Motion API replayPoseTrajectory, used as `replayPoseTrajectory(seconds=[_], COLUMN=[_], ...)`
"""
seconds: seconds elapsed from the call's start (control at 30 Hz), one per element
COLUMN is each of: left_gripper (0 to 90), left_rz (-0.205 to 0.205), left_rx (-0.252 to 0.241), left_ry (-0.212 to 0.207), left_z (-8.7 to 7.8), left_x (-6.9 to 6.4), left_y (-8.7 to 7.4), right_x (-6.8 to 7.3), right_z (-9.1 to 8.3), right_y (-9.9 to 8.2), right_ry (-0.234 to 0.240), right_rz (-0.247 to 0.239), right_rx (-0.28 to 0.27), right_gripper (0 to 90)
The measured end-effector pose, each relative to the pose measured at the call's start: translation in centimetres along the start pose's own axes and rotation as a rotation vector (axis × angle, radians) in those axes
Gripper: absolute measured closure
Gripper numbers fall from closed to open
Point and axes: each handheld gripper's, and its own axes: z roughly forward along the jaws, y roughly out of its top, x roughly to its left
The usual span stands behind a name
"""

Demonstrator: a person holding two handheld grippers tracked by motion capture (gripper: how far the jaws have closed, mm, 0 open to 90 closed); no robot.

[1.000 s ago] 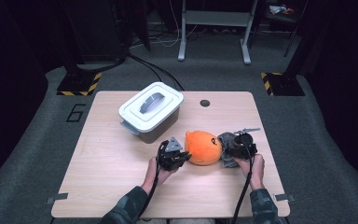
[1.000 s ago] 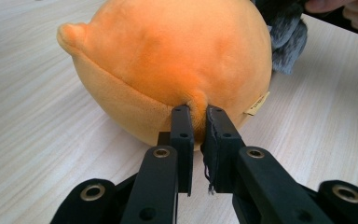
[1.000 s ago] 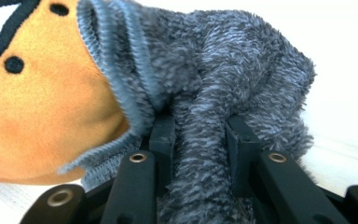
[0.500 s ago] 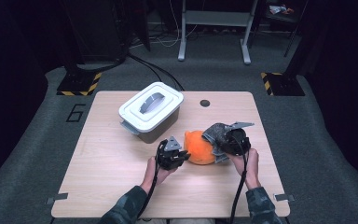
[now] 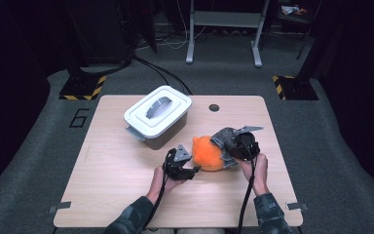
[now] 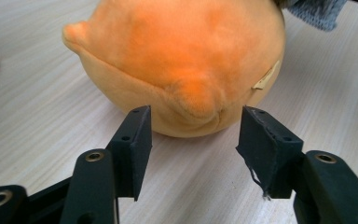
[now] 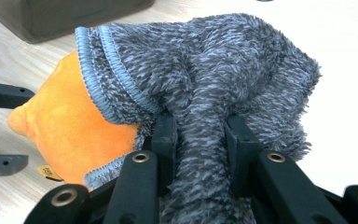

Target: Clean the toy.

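High view: the round orange plush ball (image 5: 207, 154) lies just in front of the white lidded plastic bin (image 5: 157, 116), bare wooden table (image 5: 107, 195) nearer the front edge.

Left gripper view: the left gripper (image 6: 193, 133) has just been opening, its 2 jaws apart, clear of the ball.

Right gripper view: the right gripper (image 7: 199, 135) pinches the fuzzy grey knitted cloth (image 7: 205, 74) draped on the ball.

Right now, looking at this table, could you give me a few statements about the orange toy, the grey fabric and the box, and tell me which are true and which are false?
1. The right gripper pinches the grey fuzzy cloth. True.
2. The left gripper squeezes the orange plush toy. False: its jaws have just been opening and stand apart in front of the toy, not pressing on it.
3. The white-lidded box has its lid on. True.
4. The grey cloth lies flat on the table, far from the toy. False: it is bunched up and drapes over one side of the toy.
5. The toy sits inside the box. False: it rests on the table beside it.
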Motion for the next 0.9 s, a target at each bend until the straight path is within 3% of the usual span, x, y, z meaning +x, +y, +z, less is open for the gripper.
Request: replayPoseTrajectory(seconds=[0.13, 0.23, 0.37, 0.53, 0.73, 0.9], left_gripper=[42.4, 49.0, 65.8, 76.2, 79.9, 80.2], left_rz=[0.026, 0.028, 0.029, 0.008, -0.042, -0.076], left_rx=[0.010, -0.012, -0.014, -0.006, -0.016, -0.039], left_ry=[0.044, 0.060, 0.053, 0.040, 0.003, -0.028], left_z=[0.7, 1.1, 1.2, 1.2, 0.7, 0.0], left_x=[-0.5, -0.8, -0.7, -0.5, 0.1, 0.5], left_y=[0.0, 0.0, 0.0, 0.2, 0.7, 1.4], right_x=[-0.1, -0.2, -0.2, -0.4, -0.5, 0.6], right_z=[0.0, 0.1, 0.1, -0.1, -1.5, -2.6], right_y=[0.0, -0.1, -0.1, -0.2, 0.4, 1.6], right_ry=[0.003, 0.004, 0.013, 0.020, 0.022, 0.034], right_rz=[0.008, 0.001, 0.006, 0.011, 0.006, -0.023], right_rx=[0.000, -0.010, -0.017, -0.032, -0.066, -0.080], right_gripper=[69.4, 69.4, 69.4, 69.4, 69.4, 69.4])
